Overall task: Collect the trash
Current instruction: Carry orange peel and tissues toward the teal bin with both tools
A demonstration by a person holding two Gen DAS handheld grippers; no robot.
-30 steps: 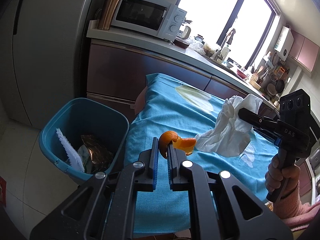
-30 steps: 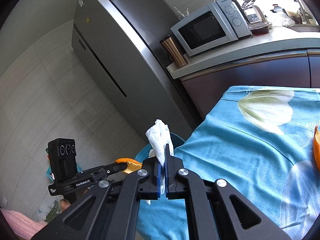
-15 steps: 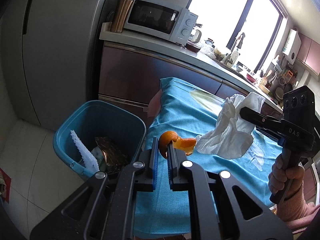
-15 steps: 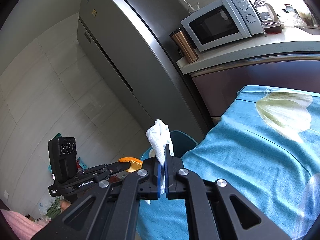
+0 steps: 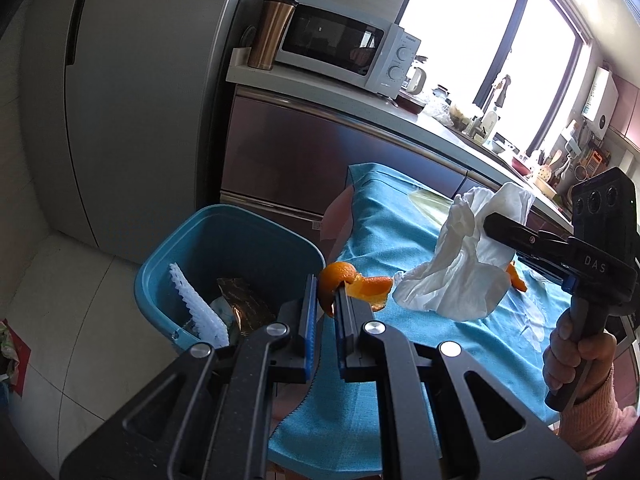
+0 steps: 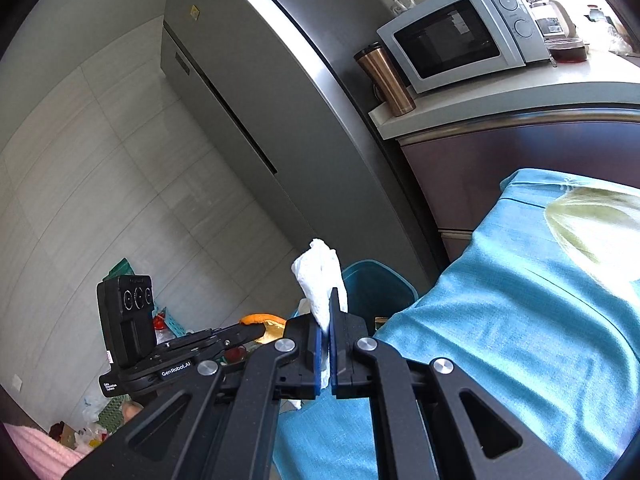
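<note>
My left gripper (image 5: 325, 286) is shut on a curl of orange peel (image 5: 352, 282), held just right of the blue trash bin (image 5: 236, 236) that stands on the floor at the table's end. The bin holds a white foam net (image 5: 196, 308) and a brown wrapper (image 5: 244, 304). My right gripper (image 6: 331, 302) is shut on a crumpled white tissue (image 6: 320, 276), with the bin's rim (image 6: 380, 270) showing just behind it. In the left wrist view the right gripper (image 5: 490, 224) holds the tissue (image 5: 464, 268) above the blue tablecloth (image 5: 400, 232). The left gripper (image 6: 256, 328) with its peel (image 6: 264, 319) appears at lower left.
A grey fridge (image 5: 140, 100) stands behind the bin. A counter (image 5: 360, 100) carries a microwave (image 5: 344, 48) and a copper tumbler (image 5: 272, 32). Another bit of orange peel (image 5: 518, 278) lies on the cloth behind the tissue. Bags and baskets (image 6: 120, 408) clutter the floor at far left.
Both grippers have moved left along the table toward the bin, keeping hold of the peel and the tissue. The bin now sits closer and more central in the left wrist view.
</note>
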